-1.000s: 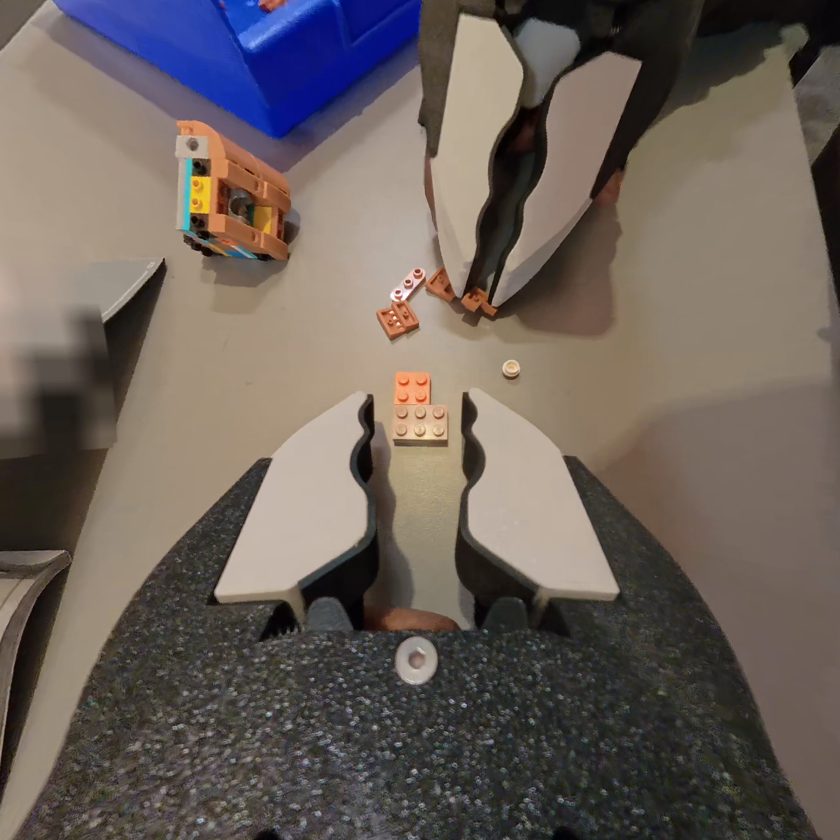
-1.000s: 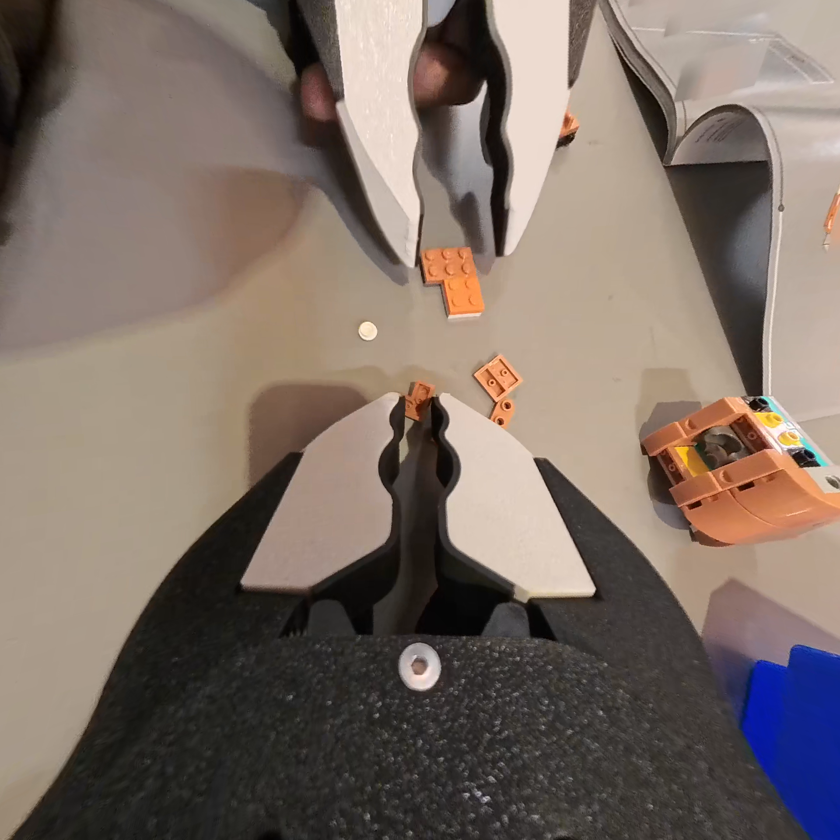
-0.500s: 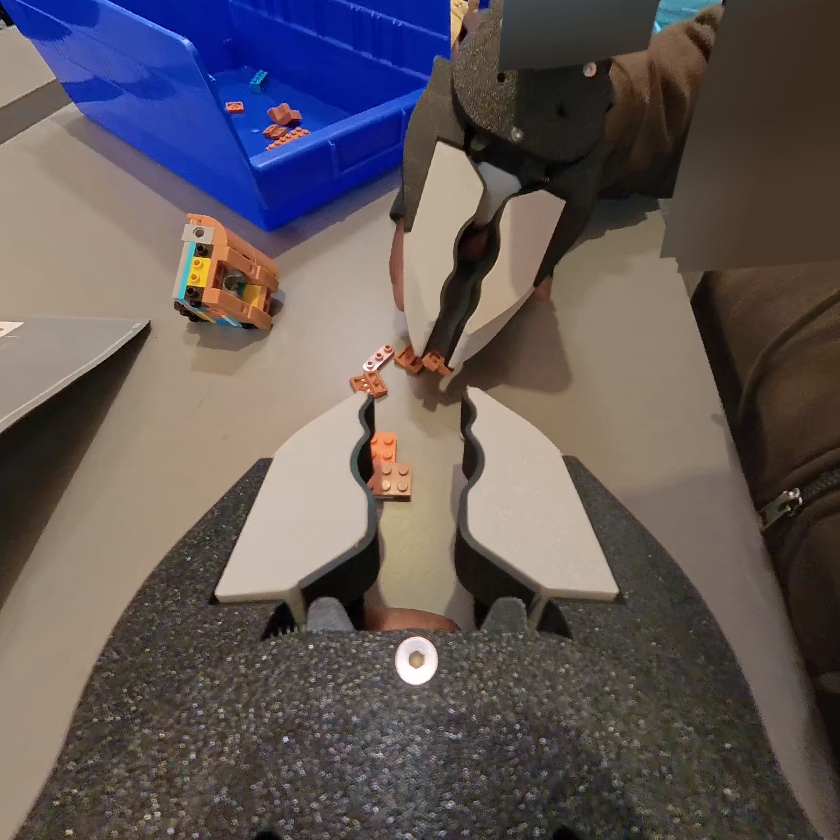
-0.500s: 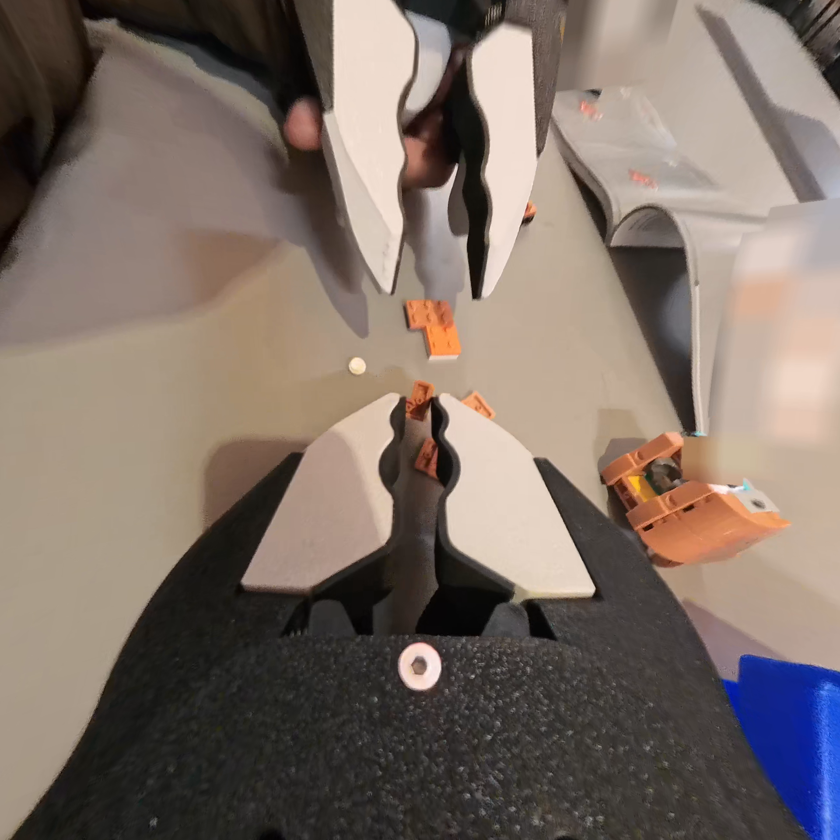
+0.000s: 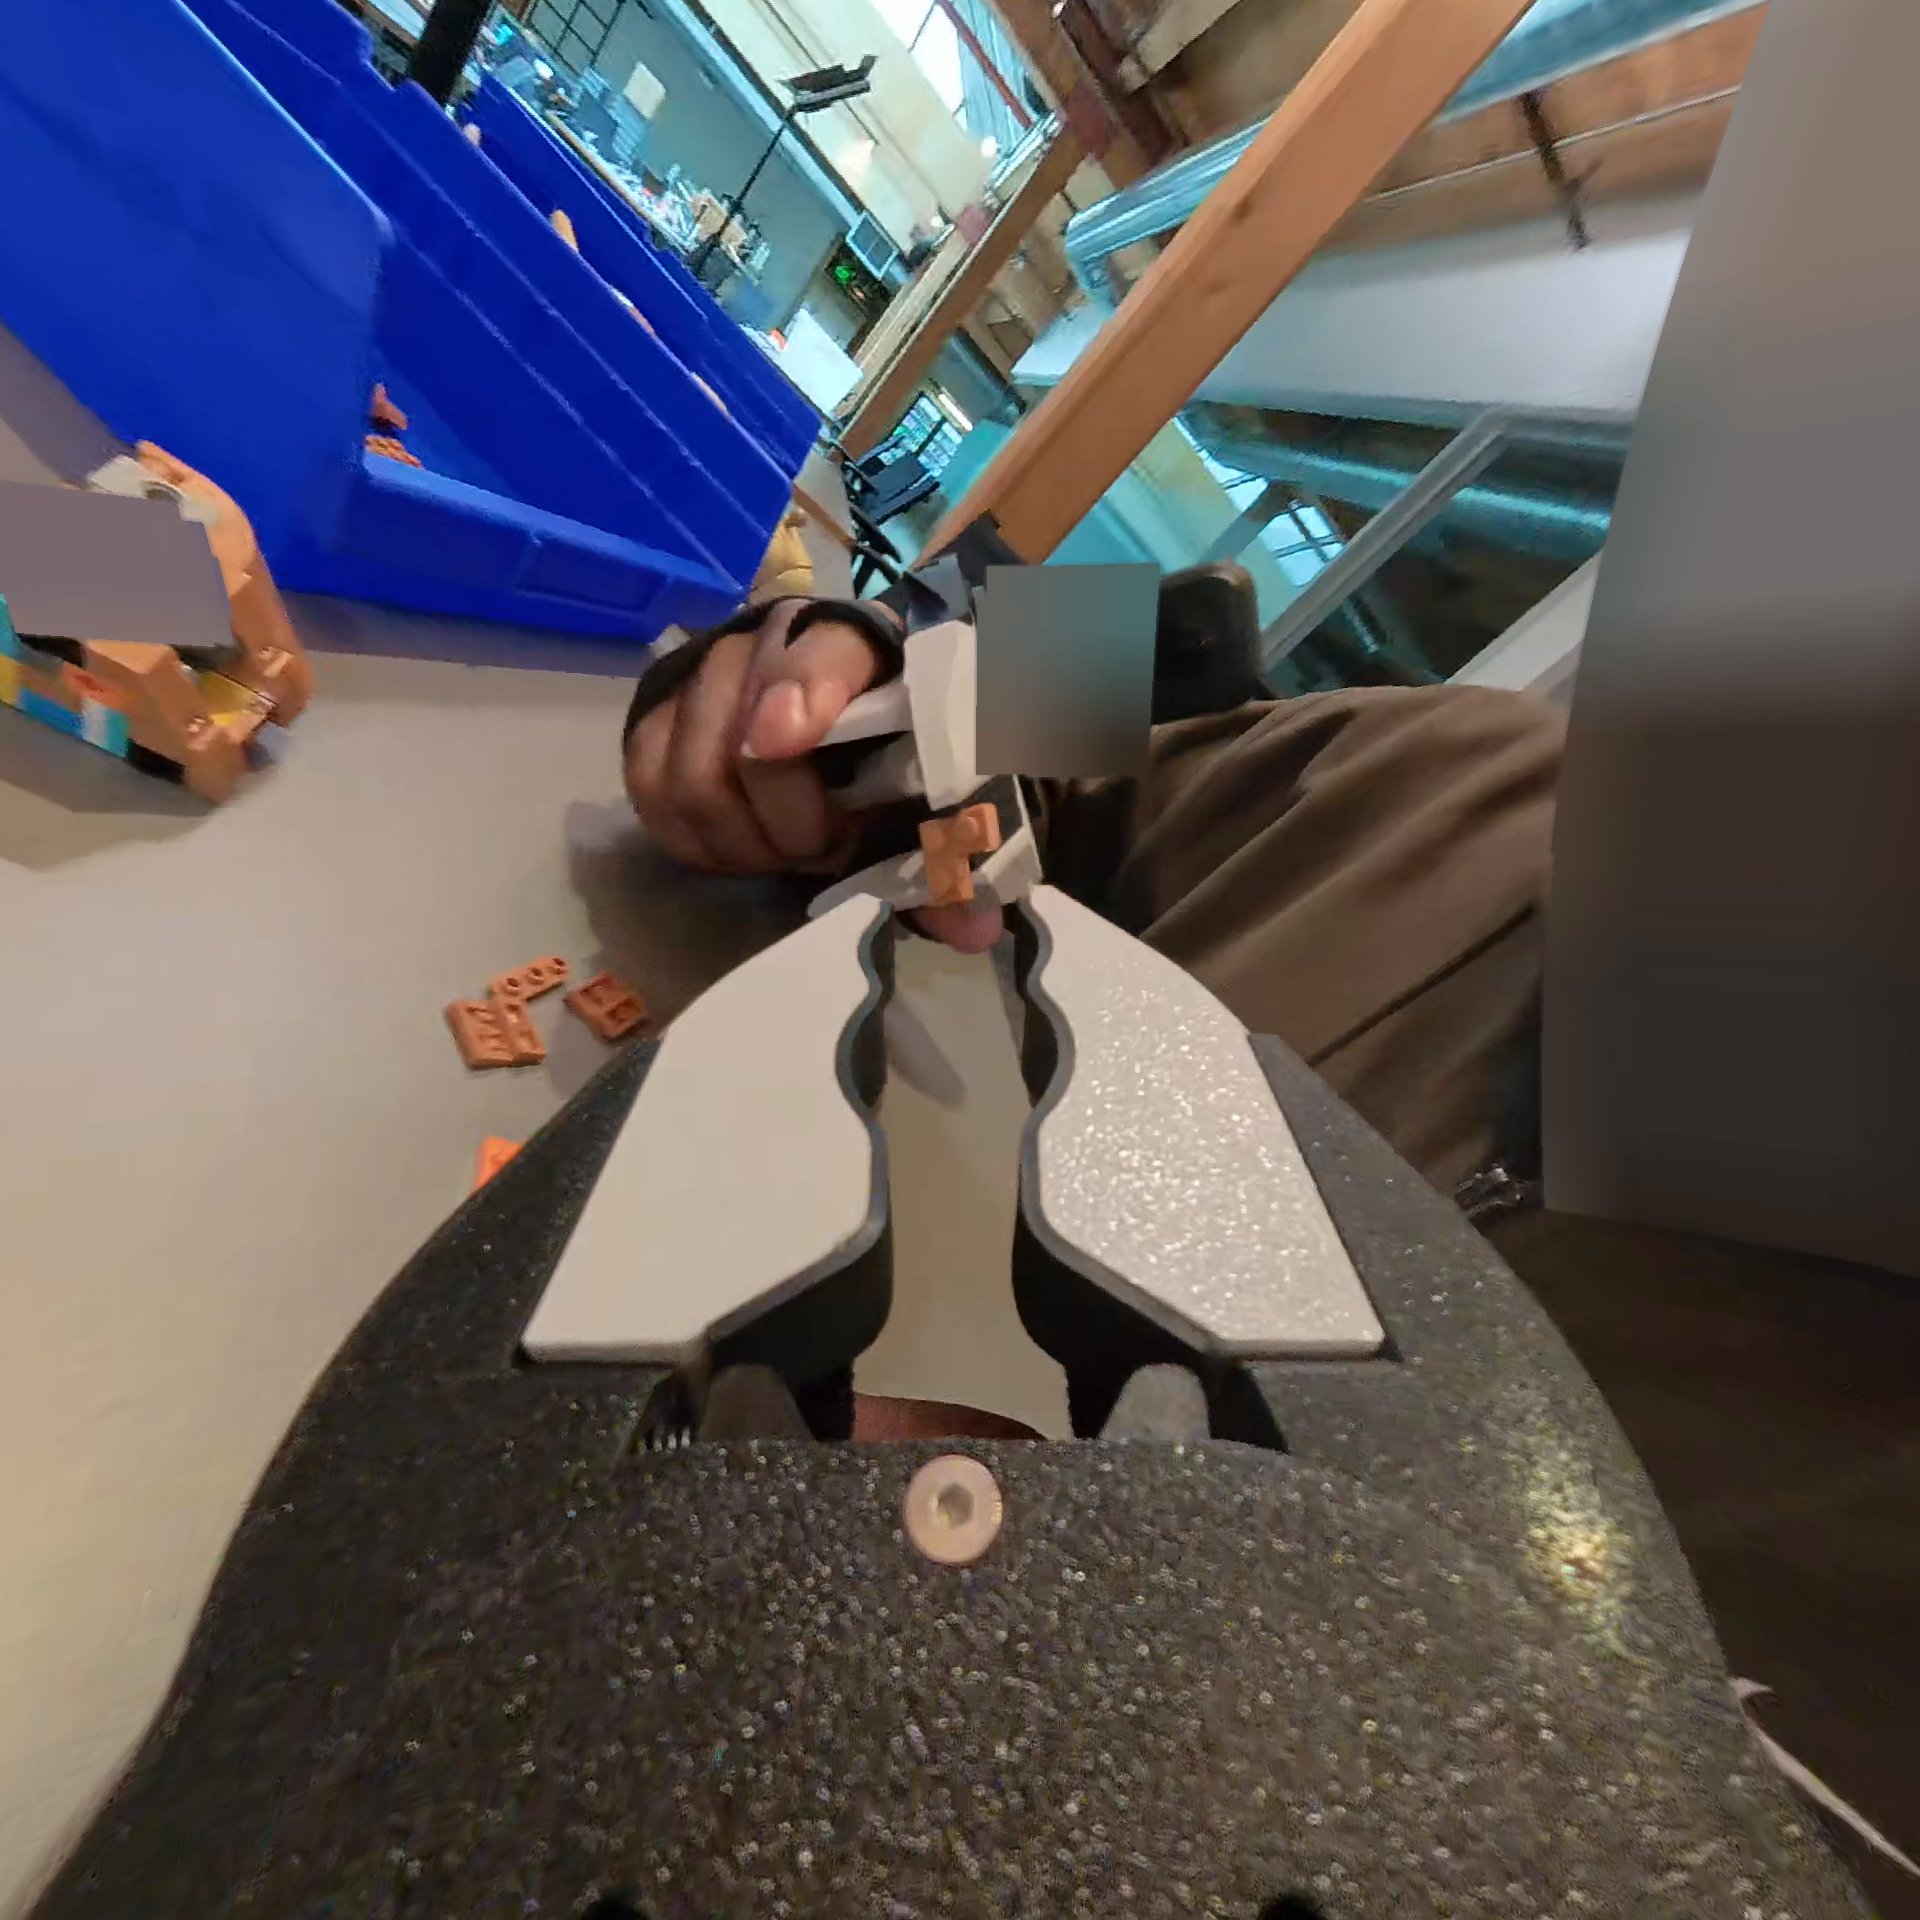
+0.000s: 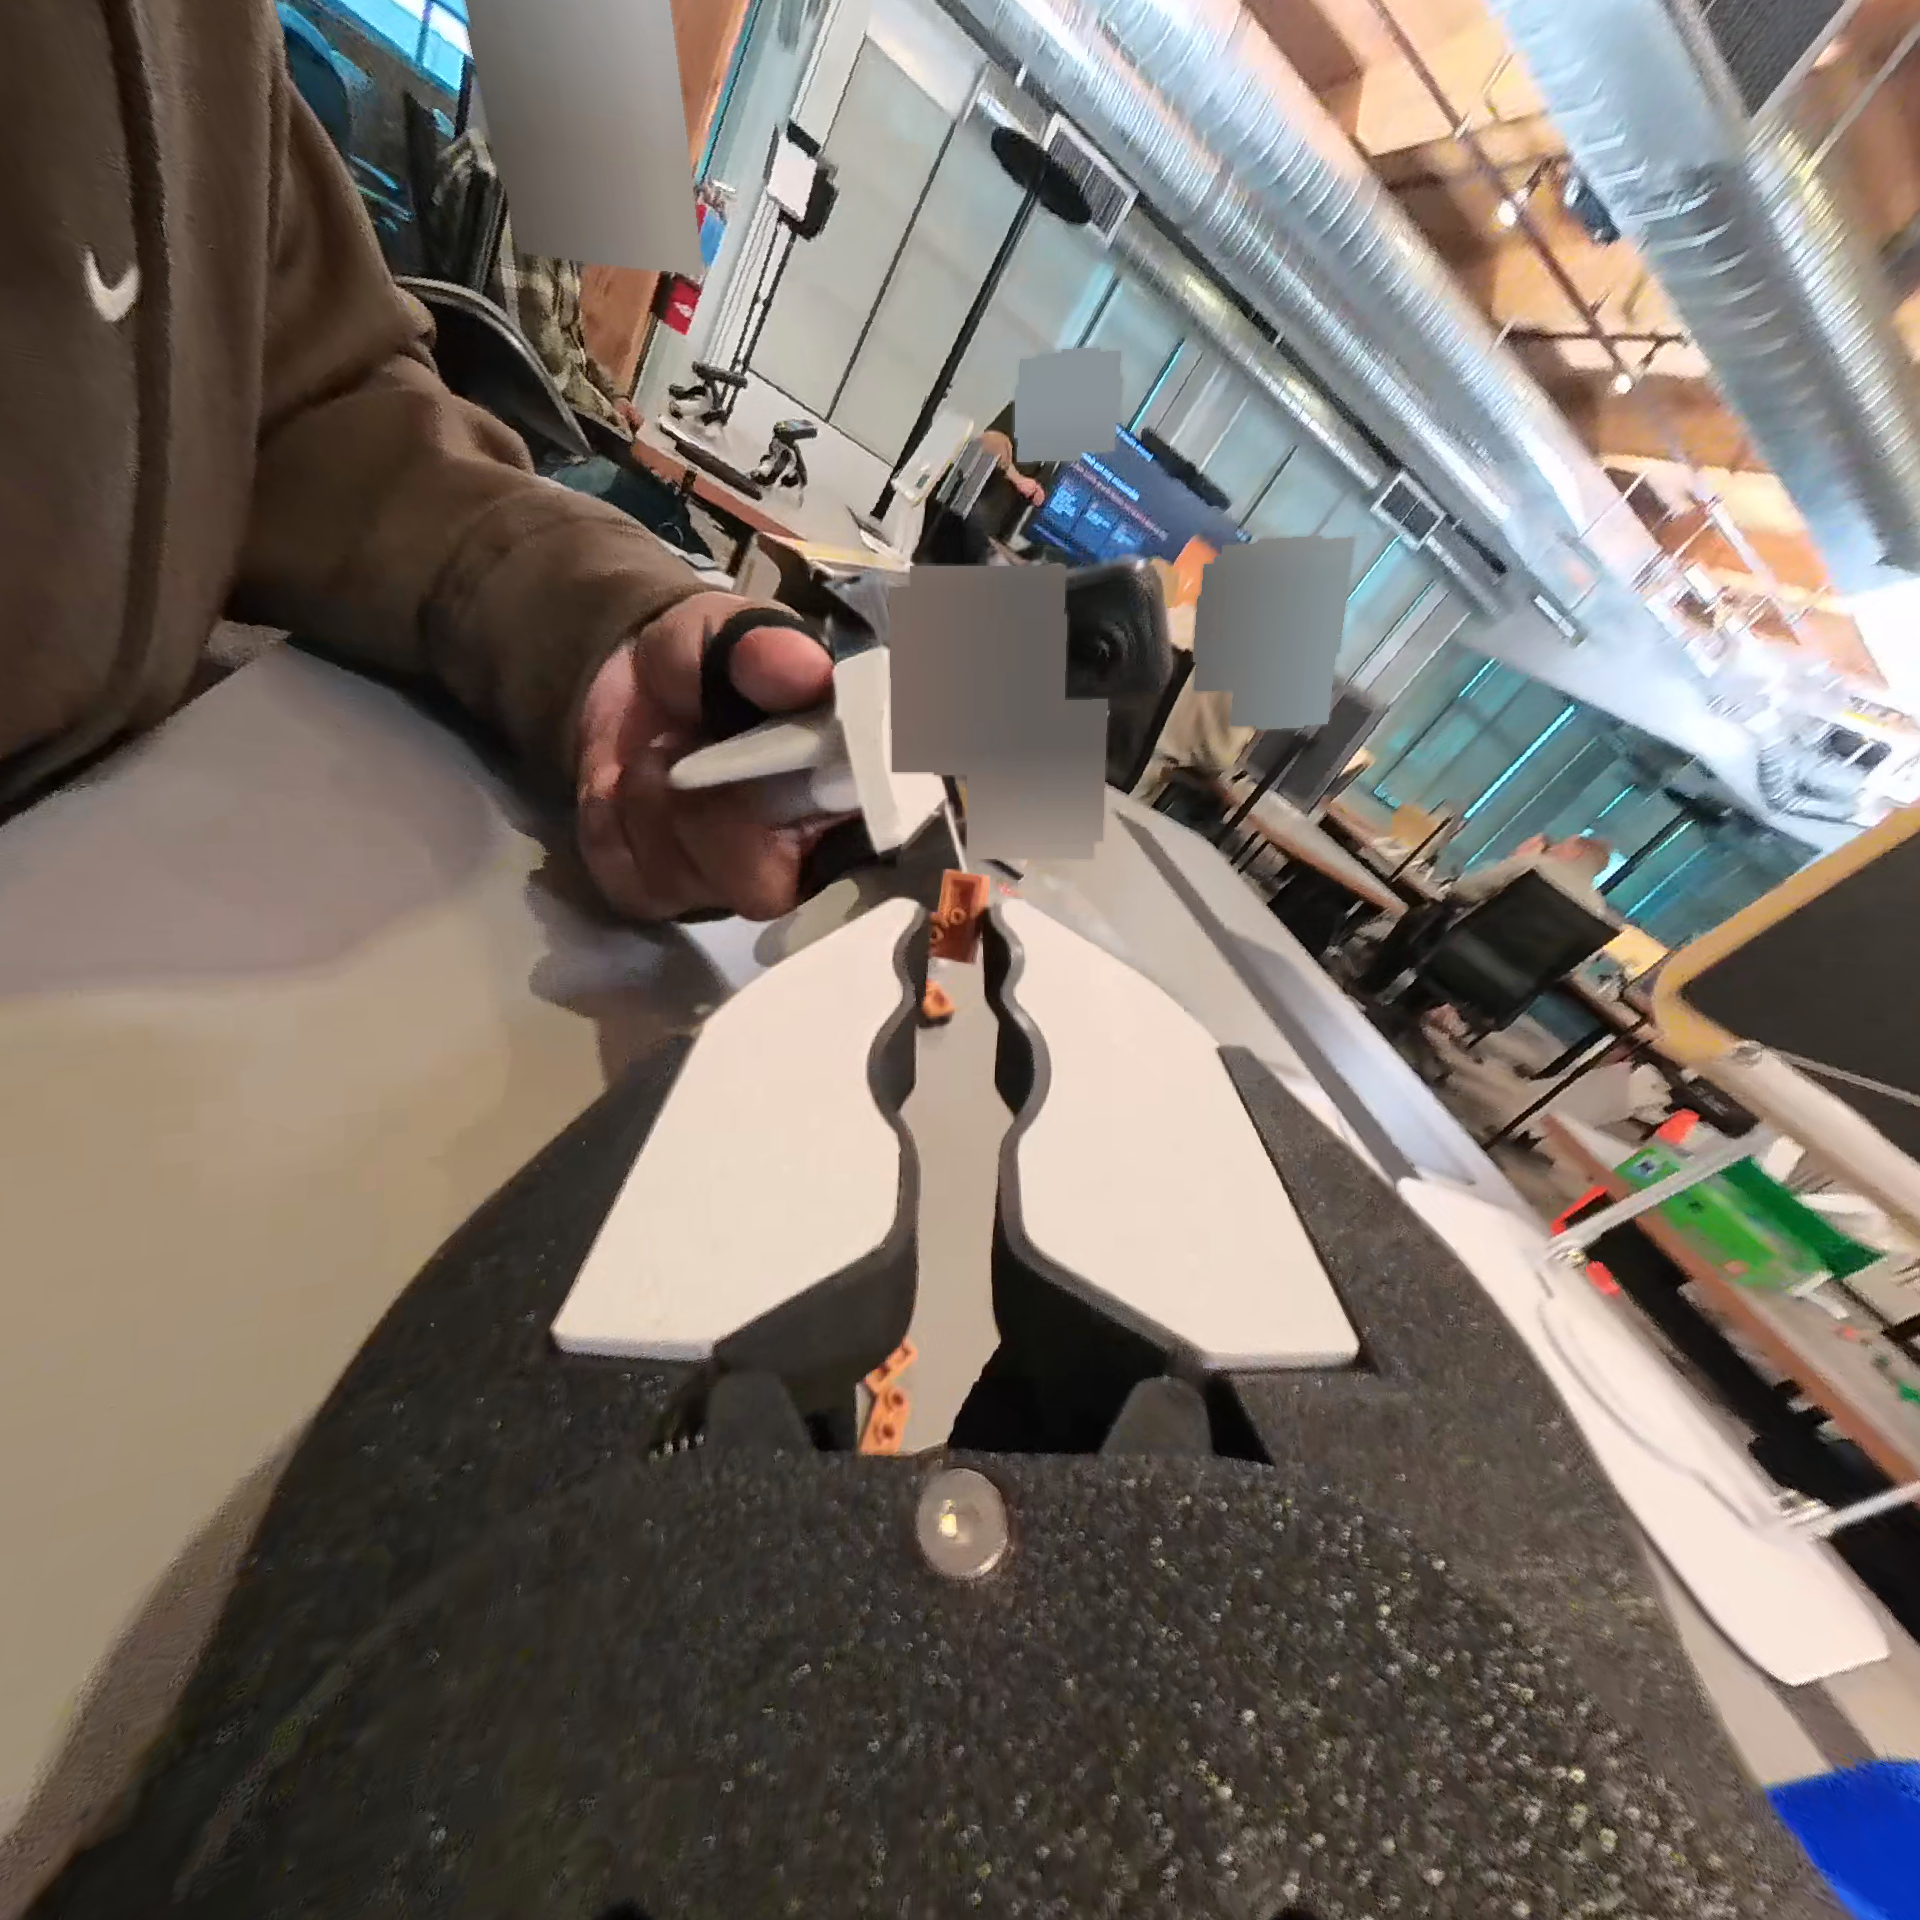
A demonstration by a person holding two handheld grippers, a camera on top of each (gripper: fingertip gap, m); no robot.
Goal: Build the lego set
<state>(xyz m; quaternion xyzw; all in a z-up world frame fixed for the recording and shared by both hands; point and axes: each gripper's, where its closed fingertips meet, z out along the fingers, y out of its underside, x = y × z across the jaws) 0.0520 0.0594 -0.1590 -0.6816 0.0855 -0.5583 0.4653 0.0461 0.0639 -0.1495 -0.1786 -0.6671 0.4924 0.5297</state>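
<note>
Two grippers meet tip to tip above the grey table (image 5: 260, 935). From the left wrist view, the left gripper (image 5: 951, 914) has its jaws parted with nothing between them; just past its tips, at 12 o'clock, the right gripper (image 5: 961, 847) pinches a small orange lego piece (image 5: 958, 852). Three loose orange plates (image 5: 540, 1003) lie at 9 o'clock, the half-built lego model (image 5: 197, 675) at 10 o'clock before the blue bins (image 5: 416, 364).

From the right wrist view, the right gripper (image 6: 954, 925) is closed down on the orange lego piece (image 6: 956, 920) at its tips. A hand (image 6: 686, 769) at 11 o'clock holds the left gripper, whose fingers are mostly hidden by a blur patch.
</note>
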